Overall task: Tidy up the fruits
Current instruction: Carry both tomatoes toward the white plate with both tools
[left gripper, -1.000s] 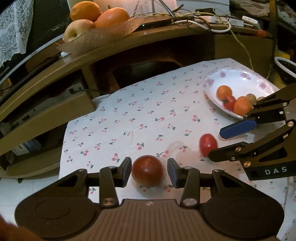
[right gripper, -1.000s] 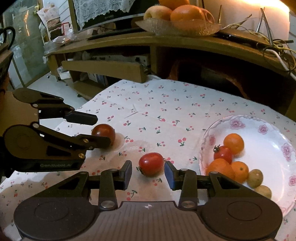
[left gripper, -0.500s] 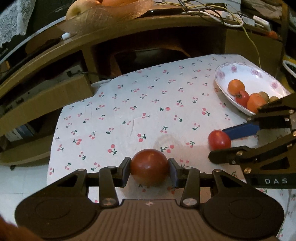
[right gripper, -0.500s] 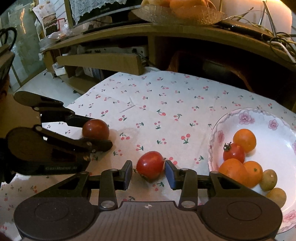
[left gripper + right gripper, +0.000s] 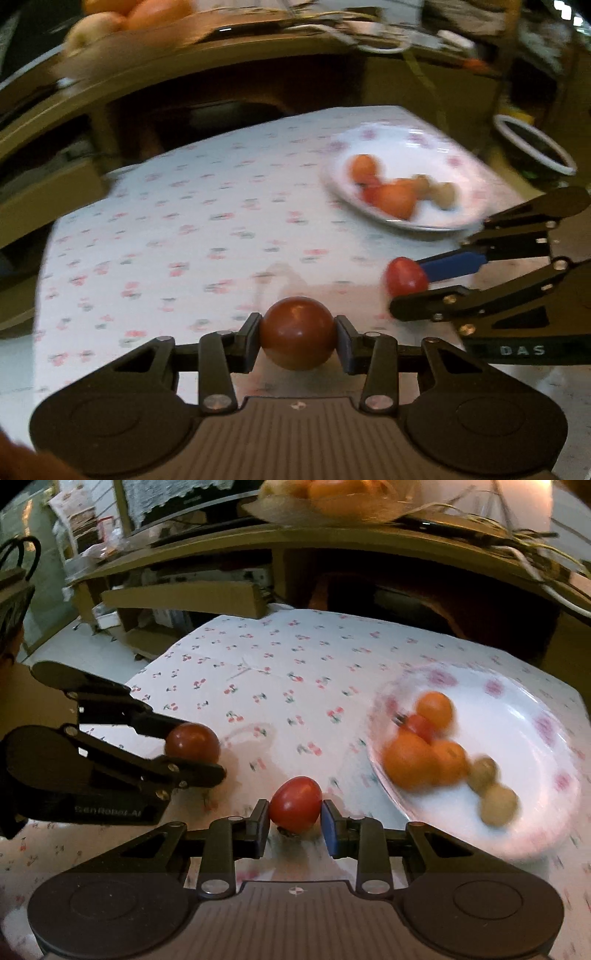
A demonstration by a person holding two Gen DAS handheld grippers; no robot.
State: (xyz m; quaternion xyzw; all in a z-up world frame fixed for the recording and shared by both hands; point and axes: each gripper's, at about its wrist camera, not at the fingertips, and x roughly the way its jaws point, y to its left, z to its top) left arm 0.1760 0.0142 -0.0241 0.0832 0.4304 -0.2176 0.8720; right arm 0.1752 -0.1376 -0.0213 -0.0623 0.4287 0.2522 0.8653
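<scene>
1. We've got open cherry-print tablecloth [image 5: 280, 672] ahead of both grippers, bare all the way to the far edge
2. On our right sits the white plate [image 5: 535, 709], its near rim close beside the right gripper [image 5: 294, 821]; the heaped fruit [image 5: 424, 753] crowds its left half, while the right half is bare
3. The two grippers flank each other closely: the left gripper [image 5: 298, 338] is just to the right one's left, with little room between
4. Beyond the cloth, the wooden shelf unit [image 5: 332, 542] overhangs and walls off the back
</scene>
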